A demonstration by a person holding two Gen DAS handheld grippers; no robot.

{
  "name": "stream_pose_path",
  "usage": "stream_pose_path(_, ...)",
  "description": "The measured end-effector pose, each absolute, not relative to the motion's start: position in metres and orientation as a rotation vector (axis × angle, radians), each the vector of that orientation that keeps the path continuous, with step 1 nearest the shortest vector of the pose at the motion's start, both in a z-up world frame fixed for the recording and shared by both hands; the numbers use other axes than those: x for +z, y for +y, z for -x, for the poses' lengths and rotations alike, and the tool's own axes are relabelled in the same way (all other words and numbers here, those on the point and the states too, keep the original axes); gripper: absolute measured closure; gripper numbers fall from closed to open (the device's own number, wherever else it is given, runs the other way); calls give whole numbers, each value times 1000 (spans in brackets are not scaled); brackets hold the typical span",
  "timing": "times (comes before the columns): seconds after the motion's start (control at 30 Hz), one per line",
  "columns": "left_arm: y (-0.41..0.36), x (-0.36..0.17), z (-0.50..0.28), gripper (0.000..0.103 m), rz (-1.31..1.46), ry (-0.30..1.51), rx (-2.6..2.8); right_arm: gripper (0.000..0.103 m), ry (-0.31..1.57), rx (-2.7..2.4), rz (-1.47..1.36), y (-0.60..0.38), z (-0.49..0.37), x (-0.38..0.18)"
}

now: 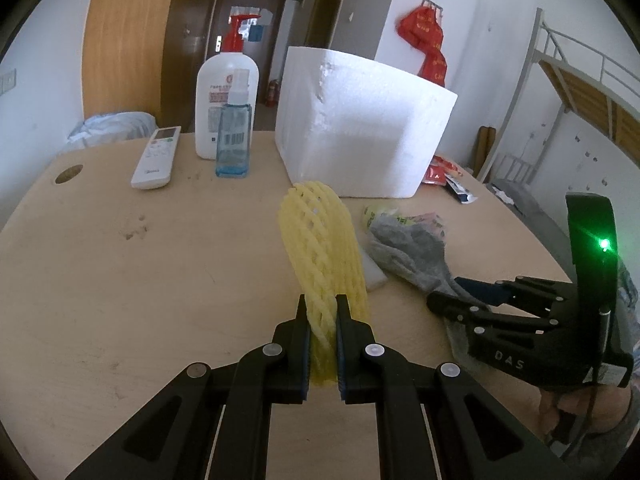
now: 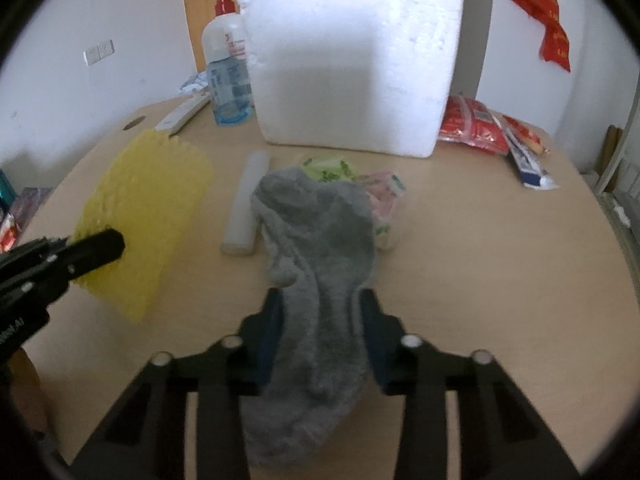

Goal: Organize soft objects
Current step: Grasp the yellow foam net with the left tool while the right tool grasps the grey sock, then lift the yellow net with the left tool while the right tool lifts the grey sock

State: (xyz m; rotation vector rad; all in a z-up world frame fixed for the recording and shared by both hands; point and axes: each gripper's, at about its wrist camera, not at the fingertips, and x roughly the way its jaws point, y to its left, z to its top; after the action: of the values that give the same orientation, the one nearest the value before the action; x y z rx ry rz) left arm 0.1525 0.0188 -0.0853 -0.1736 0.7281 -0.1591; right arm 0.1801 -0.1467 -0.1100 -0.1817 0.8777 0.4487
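Right, my left gripper (image 1: 320,312) is clamped tight on the yellow foam net (image 1: 320,248), which stands up out of the jaws, clear of the table (image 1: 120,260). My right gripper (image 2: 322,312) has the grey sock (image 2: 316,240) running between its fingers. The blue pads look pressed against the cloth on both sides, so I read it as gripped (the view is a bit soft, so not 100% sure how firm). The sock's far end drapes over a little heap of crumpled wrappers (image 2: 360,184), w/ a white foam tube (image 2: 246,204) lying just beside it on the left.

So both hands are loaded: pick-up step is about done, drop-off is not yet started. The white foam box (image 2: 352,64) stands behind the pile, and I judge that's where the soft stuff goes, though I can't see its inside from here.

Next move, imo: lift the sock clear of the wrappers w/o dragging them, then carry it up over the box rim. The net needs the same height, since it sticks out far past the fingers. The bottles (image 1: 228,92) and remote (image 1: 156,156) at left stay out of it.
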Motion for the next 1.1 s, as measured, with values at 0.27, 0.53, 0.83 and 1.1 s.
stream_pose_path(0.27,18,-83,-150,92,168,716,-167,83,873,483,147,-152,-171,-109)
stream_pose_path(0.53,16,-80,-147,92,161,695,-183,89,857,508,36,-164,-165,-105)
stream_pose_path(0.83,11,-63,-133,92,129,639,-176,89,775,528,-4,-174,-148,-83)
stream_pose_path(1.1,10,-48,-116,92,126,601,-171,89,714,541,-25,-180,-130,-65)
